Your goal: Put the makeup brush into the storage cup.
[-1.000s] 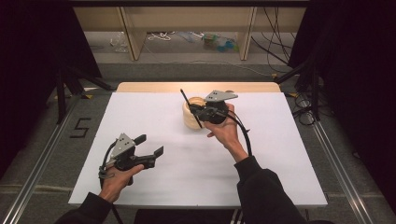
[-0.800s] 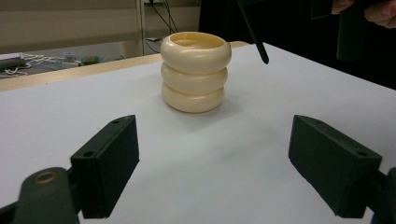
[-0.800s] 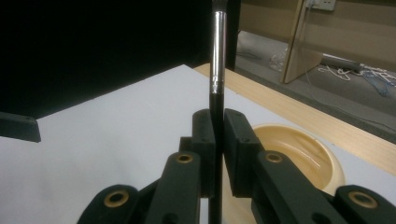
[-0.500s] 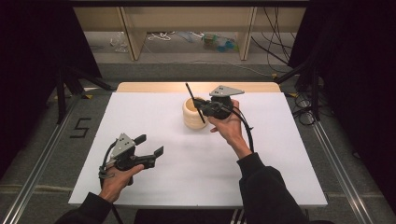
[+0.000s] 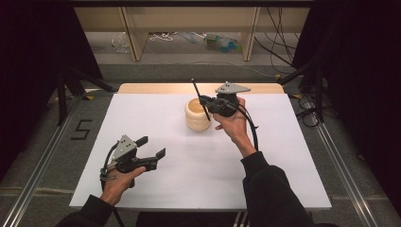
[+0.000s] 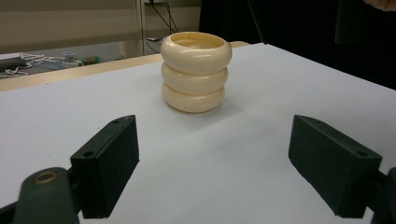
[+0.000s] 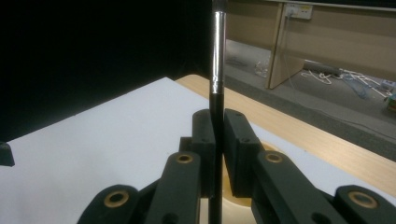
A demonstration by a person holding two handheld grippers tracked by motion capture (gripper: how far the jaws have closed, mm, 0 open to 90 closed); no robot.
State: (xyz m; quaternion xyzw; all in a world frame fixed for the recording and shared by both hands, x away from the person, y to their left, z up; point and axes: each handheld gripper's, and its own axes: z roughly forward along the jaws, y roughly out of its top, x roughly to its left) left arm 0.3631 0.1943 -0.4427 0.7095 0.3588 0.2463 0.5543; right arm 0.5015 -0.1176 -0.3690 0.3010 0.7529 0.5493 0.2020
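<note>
Above the white table (image 5: 283, 156), the right claw (image 7: 215, 140) clamps a black brush (image 7: 217, 56); the left claw (image 6: 210, 158) gapes empty.

The table (image 5: 156, 203) occupies the centre of the high view, reaching from just above mid-frame down to the lower part of the frame. Its top is a flat white sheet. A light wooden edge (image 5: 151, 88) shows as a narrow strip along the far side, at upper centre of the frame.

1 item stands directly on the white surface: a cream holder (image 5: 197, 115), upright, built as 3 stacked rounded rings with an open top. It sits slightly above the frame centre, near the wooden strip. In the left gripper view it appears at upper centre.

The table stands on a grey floor (image 5: 42, 142), which bears a dark "5" mark (image 5: 81, 129) at left of the frame.
</note>
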